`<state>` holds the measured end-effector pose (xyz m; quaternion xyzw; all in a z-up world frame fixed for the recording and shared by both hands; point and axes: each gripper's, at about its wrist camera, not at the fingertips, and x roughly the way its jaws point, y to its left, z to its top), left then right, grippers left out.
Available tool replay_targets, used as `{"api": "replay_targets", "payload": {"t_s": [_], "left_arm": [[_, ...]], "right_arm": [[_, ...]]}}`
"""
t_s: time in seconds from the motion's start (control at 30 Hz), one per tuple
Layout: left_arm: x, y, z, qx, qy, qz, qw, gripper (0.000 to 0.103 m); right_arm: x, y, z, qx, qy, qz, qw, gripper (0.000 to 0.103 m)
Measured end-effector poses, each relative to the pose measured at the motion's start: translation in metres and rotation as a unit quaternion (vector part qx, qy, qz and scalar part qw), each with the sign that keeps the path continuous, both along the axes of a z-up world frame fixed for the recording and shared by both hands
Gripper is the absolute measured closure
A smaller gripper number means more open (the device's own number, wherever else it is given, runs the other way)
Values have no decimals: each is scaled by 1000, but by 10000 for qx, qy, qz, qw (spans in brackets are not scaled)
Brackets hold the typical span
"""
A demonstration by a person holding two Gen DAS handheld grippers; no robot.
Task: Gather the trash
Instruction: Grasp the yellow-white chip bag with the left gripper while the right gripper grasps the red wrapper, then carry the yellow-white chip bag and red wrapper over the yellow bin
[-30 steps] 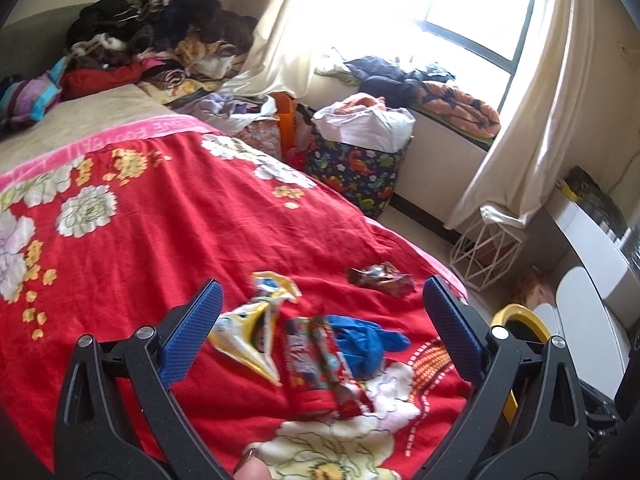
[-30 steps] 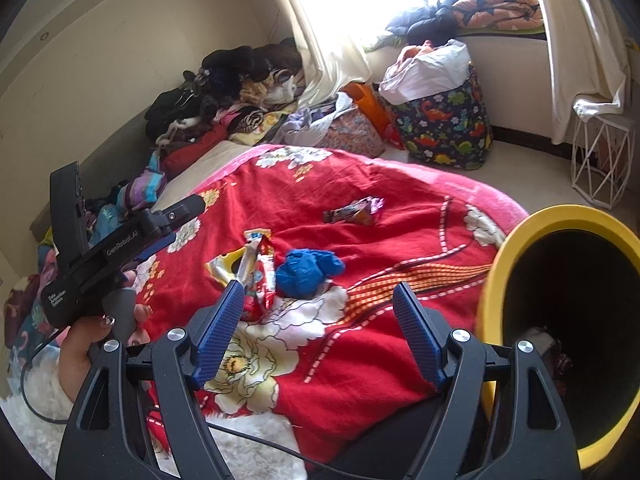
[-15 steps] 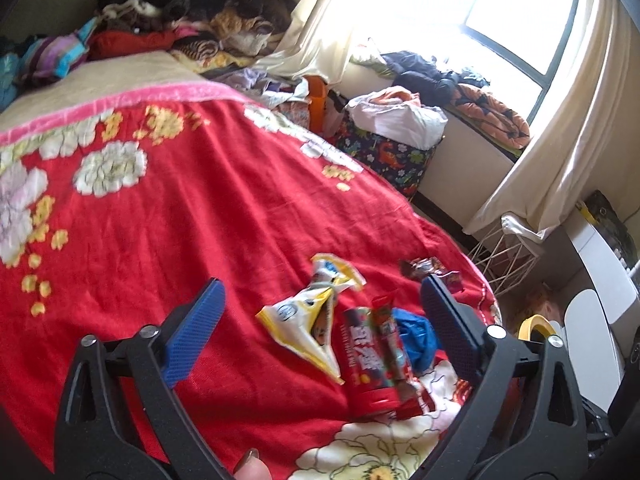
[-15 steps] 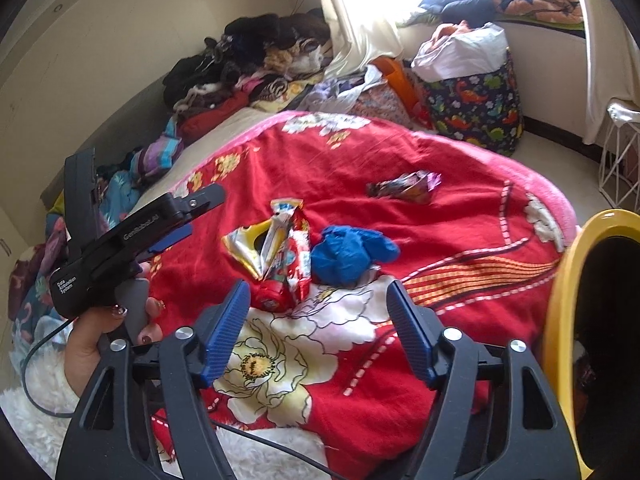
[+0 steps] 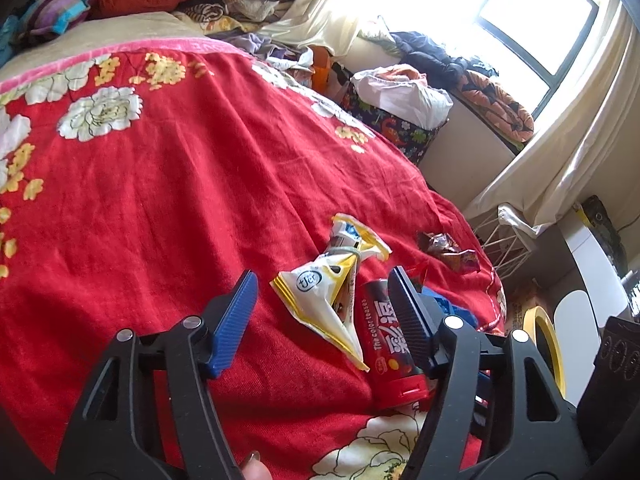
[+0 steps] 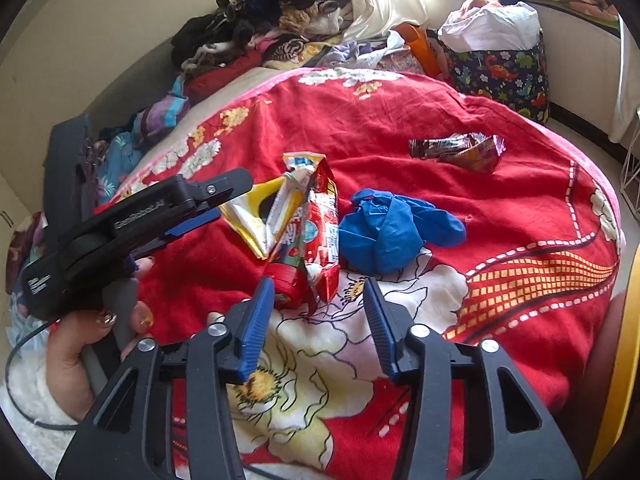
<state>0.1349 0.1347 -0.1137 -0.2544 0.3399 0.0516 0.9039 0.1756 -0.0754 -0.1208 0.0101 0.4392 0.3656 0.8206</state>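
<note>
Trash lies on a red flowered blanket [image 5: 160, 184]: a yellow-white snack wrapper [image 5: 324, 292], a red snack tube [image 5: 390, 344], a blue crumpled glove [image 6: 384, 232] and a brown candy wrapper [image 6: 460, 148]. My left gripper [image 5: 322, 300] is open, its jaws on either side of the yellow wrapper, and it shows at the left of the right wrist view [image 6: 176, 204]. My right gripper [image 6: 318, 308] is open just in front of the red tube [image 6: 296, 268] and a red wrapper [image 6: 324, 236]. The brown wrapper [image 5: 448, 248] lies farther off.
A yellow-rimmed bin [image 5: 544, 344] stands beside the bed at the right. A dinosaur-print bag [image 6: 500, 68] full of clothes, a white wire basket [image 5: 504, 240] and piles of clothes [image 6: 272, 16] ring the bed. A window with curtains is behind.
Both grippers have moved in closer to the pile of wrappers. The left gripper's jaws now straddle the yellow wrapper, and the right gripper's jaws stand narrower than before.
</note>
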Motion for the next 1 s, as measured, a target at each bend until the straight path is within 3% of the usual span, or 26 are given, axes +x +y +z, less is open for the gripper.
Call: {"api": "replay_targets", "payload": {"t_s": [0.07, 0.13, 0.23, 0.53, 0.73, 1.0], "left_arm": [[1, -1, -3, -28, 32, -40, 10000, 46], [4, -2, -6, -77, 67, -73, 9999, 47], [7, -3, -11, -133, 121, -98, 9998, 51], [11, -5, -17, -178, 195, -144, 9995, 81], [9, -14, -9, -125, 114, -333, 9993, 86], [3, -31, 20, 45, -300, -587, 9978, 87]], "right_arm": [[4, 2, -5, 18, 80, 14, 10000, 69], [5, 2, -7, 78, 139, 70, 9998, 83], [7, 1, -8, 141, 165, 117, 9997, 92], [-5, -14, -2, 347, 138, 20, 9993, 94], [-12, -27, 6, 407, 83, -65, 9991, 94], [-19, -46, 16, 543, 26, -237, 9982, 94]]}}
